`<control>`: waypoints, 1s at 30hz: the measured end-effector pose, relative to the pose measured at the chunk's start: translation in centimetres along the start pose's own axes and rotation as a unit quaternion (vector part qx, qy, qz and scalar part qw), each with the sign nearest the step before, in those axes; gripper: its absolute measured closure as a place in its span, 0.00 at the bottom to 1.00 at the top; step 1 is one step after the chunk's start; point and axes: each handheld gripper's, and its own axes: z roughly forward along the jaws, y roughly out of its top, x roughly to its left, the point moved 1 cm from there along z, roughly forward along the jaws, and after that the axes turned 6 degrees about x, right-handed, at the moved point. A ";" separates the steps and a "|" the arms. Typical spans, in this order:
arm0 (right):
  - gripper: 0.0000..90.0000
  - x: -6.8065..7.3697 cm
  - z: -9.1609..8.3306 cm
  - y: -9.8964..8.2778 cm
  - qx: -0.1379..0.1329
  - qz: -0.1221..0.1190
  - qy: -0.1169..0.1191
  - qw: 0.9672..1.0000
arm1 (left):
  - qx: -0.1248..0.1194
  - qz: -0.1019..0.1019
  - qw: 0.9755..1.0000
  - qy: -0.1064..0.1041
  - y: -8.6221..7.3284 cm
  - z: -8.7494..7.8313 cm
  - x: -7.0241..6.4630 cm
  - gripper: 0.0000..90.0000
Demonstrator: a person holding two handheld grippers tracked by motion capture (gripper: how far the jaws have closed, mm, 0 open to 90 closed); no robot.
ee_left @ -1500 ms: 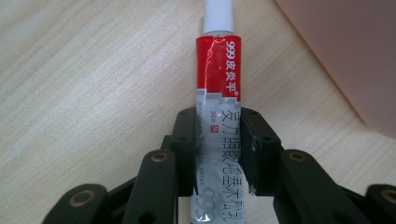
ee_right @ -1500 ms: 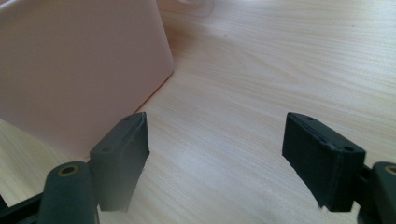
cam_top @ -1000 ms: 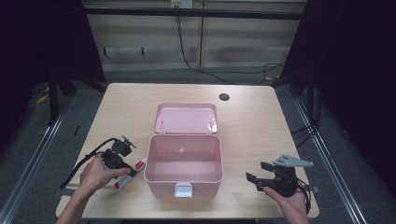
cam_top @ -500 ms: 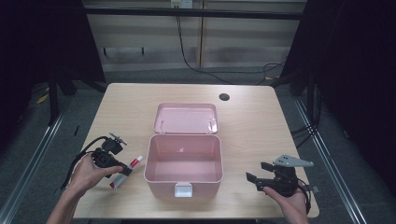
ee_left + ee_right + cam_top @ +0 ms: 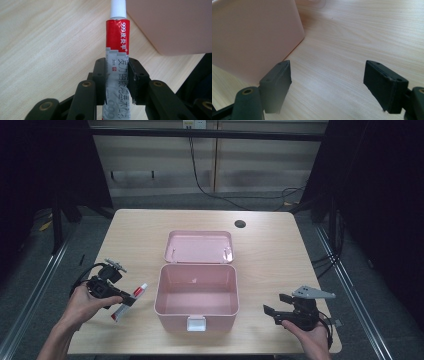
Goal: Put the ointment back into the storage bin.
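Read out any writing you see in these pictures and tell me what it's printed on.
"999皮炎平": white print on the red band of the tube clamped in the left claw.
"30" plus a small mark: on the tube's silver part, too small to read fully.
Large grey Chinese characters lower on the tube: partly hidden by the claw, not readable.
Pink box: no writing visible.

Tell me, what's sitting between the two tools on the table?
The open pink box sits between the left tool, which grips a red-and-white tube, and the open right tool. The high view shows this.
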 end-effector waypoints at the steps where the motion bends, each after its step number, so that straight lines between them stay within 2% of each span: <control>1: 0.24 0.0 0.0 0.0 0.000 0.000 0.000 1.000 | 0.000 0.000 1.000 0.000 0.0 0.0 0.0 0.78; 5: 0.24 0.0 0.0 0.0 -0.002 0.000 0.000 1.000 | -0.002 -0.003 1.000 0.011 0.1 -0.7 -0.2 0.78; 11: 0.24 0.0 -0.1 0.0 -0.002 0.000 0.001 1.000 | -0.016 0.004 1.000 -0.005 -0.2 -2.0 -0.3 0.78; 16: 0.24 0.0 0.0 0.0 -0.001 0.001 0.001 1.000 | -0.023 0.005 1.000 -0.007 -0.2 -2.8 -0.4 0.78; 21: 0.24 0.0 0.0 0.0 -0.001 0.000 0.001 1.000 | -0.017 0.009 1.000 -0.001 -0.2 -3.5 -0.5 0.78; 23: 0.23 0.0 0.0 0.0 -0.001 -0.001 0.001 1.000 | -0.025 0.007 1.000 -0.009 -0.1 -3.9 -0.6 0.78; 24: 0.23 0.0 -0.1 0.0 -0.002 -0.001 0.001 1.000 | -0.030 0.015 0.999 -0.019 -0.2 -4.4 -0.7 0.78; 30: 0.23 0.0 0.0 0.0 -0.001 0.000 0.001 1.000 | -0.029 0.031 0.999 -0.012 0.1 -5.4 -1.2 0.78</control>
